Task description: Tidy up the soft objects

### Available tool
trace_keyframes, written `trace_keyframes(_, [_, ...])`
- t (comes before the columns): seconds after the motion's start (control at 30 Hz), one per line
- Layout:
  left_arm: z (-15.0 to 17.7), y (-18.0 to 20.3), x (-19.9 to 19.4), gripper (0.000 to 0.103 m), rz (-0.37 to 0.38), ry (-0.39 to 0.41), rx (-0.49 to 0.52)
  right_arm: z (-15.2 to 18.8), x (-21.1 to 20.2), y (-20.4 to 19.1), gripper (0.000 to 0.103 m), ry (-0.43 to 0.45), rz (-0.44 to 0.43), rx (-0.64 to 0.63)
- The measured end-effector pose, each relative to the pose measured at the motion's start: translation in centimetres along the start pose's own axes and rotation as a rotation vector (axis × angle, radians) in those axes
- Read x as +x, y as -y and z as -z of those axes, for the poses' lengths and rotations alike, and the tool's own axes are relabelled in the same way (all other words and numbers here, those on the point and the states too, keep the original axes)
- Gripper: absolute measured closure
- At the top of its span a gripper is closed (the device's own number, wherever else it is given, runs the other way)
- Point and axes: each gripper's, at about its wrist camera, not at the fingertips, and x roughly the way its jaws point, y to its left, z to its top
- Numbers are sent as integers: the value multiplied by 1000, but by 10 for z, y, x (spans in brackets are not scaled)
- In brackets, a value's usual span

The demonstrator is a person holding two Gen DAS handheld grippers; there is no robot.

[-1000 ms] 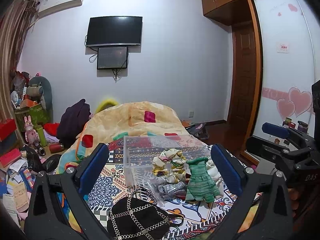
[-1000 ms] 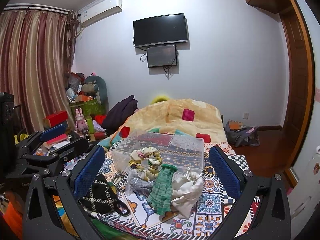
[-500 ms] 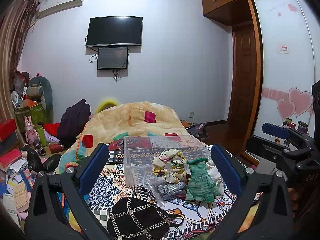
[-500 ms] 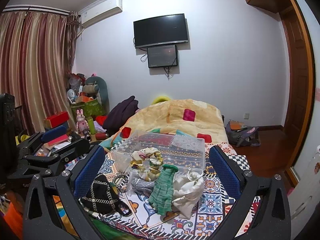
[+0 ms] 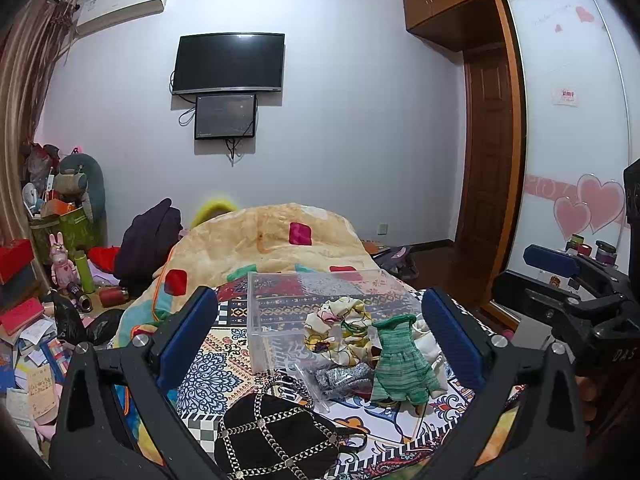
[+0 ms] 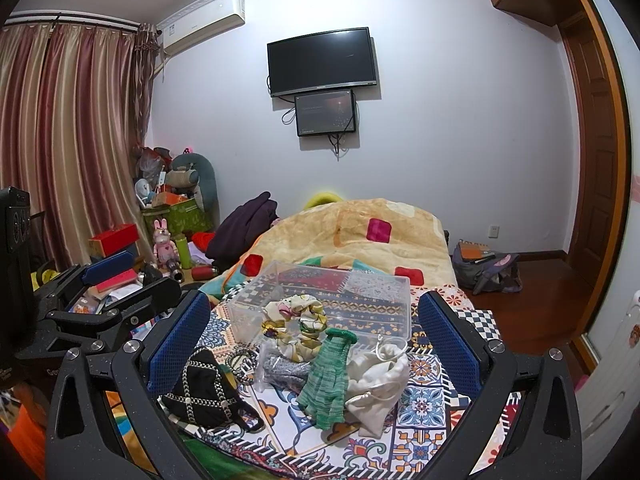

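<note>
On the patterned bed cover lie a green knitted glove point(image 5: 401, 362) point(image 6: 326, 376), a floral scrunchie point(image 5: 335, 330) point(image 6: 298, 320), a grey glittery piece in a plastic bag point(image 5: 340, 376) point(image 6: 282, 368), a white drawstring pouch point(image 6: 378, 376) and a black chain-trimmed mask point(image 5: 276, 436) point(image 6: 204, 390). A clear plastic box point(image 5: 320, 304) point(image 6: 324, 300) stands open just behind them. My left gripper point(image 5: 320, 340) is open and empty, held above the near edge of the pile. My right gripper point(image 6: 314, 340) is open and empty, also short of the pile.
A beige quilt point(image 6: 352, 232) covers the far half of the bed. Clutter of boxes and toys point(image 6: 160, 236) fills the floor at left. A backpack point(image 6: 486, 266) lies on the wooden floor at right. A wardrobe with sliding doors point(image 5: 568, 160) stands at right.
</note>
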Motion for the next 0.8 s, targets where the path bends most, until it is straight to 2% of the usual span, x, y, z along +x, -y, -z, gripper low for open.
trace_keyframes(0.5, [2,1,3,0,22,-28,-4,2,2,1,0,-11,8,3])
trace_keyframes(0.8, [12,-9,41,0,33,-137,-22,10,25,25,0,-88,43,57])
